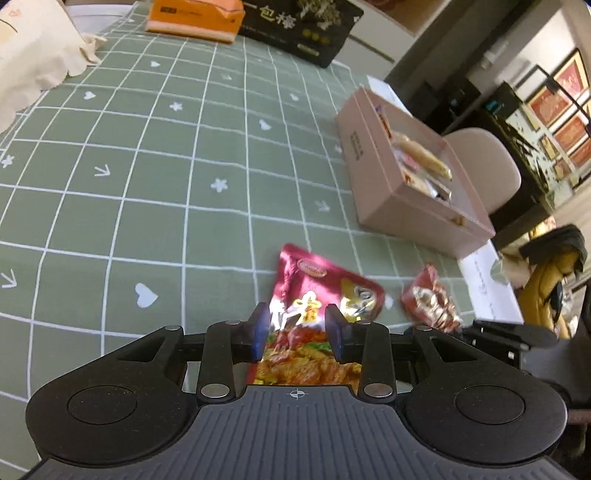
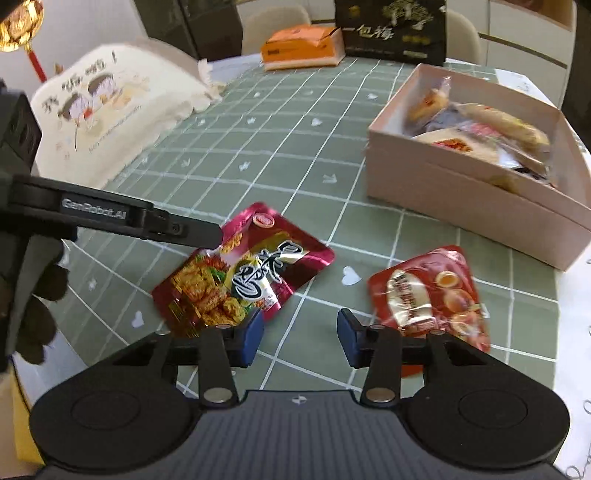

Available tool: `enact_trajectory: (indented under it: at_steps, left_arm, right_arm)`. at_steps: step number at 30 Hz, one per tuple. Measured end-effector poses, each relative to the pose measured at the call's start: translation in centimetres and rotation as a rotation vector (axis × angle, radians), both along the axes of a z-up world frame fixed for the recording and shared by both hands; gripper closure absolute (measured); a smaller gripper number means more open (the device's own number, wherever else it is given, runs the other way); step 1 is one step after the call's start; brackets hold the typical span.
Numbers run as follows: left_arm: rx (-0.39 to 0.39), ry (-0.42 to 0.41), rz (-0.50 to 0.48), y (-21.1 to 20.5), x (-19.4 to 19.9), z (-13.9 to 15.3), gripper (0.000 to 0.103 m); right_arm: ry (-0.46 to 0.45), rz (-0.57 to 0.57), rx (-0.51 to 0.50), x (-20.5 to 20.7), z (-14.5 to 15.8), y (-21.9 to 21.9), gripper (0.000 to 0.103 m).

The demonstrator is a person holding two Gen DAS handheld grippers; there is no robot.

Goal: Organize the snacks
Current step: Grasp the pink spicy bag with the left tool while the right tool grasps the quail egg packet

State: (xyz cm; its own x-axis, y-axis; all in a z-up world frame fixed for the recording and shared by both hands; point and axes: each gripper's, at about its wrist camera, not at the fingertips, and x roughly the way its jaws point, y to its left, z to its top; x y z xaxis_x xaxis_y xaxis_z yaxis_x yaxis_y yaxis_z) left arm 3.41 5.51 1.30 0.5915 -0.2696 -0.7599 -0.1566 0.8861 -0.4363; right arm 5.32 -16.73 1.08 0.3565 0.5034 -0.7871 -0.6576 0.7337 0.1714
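Left gripper [image 1: 295, 332] straddles magenta pouch [image 1: 317, 306]; arm reads "GenRobot.AI".

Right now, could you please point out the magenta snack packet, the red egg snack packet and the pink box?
magenta snack packet [image 2: 255, 269]: right wrist view, printed middle.
red egg snack packet [image 2: 428, 291]: right wrist view, front face.
pink box [image 2: 461, 199]: right wrist view, near side wall.

A home dining room. A table [image 2: 280, 122] wore a green checked cloth; dining chairs [image 2: 275, 18] stood at 12 o'clock, framed red pictures [image 1: 565, 110] hung at 2 o'clock, and a gold lantern ornament [image 2: 18, 26] hung at 10 o'clock.
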Motion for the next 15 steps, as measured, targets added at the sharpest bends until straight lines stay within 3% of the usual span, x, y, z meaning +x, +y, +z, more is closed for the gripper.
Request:
enact_trajectory:
  at_steps: [3, 8, 15]
  left_arm:
    - [-0.004, 0.01, 0.019, 0.6, 0.0, -0.5, 0.066]
    - [-0.136, 0.004, -0.007, 1.6, 0.6, -1.5, 0.065]
    - [-0.168, 0.002, -0.066, 0.9, 0.9, -1.7, 0.066]
  right_arm:
    - [-0.011, 0.0, -0.017, 0.3, -0.2, 0.4, 0.059]
    - [-0.079, -0.009, -0.09, 0.5, -0.4, 0.8, 0.059]
    - [-0.061, -0.018, -0.009, -1.3, 1.4, -0.6, 0.059]
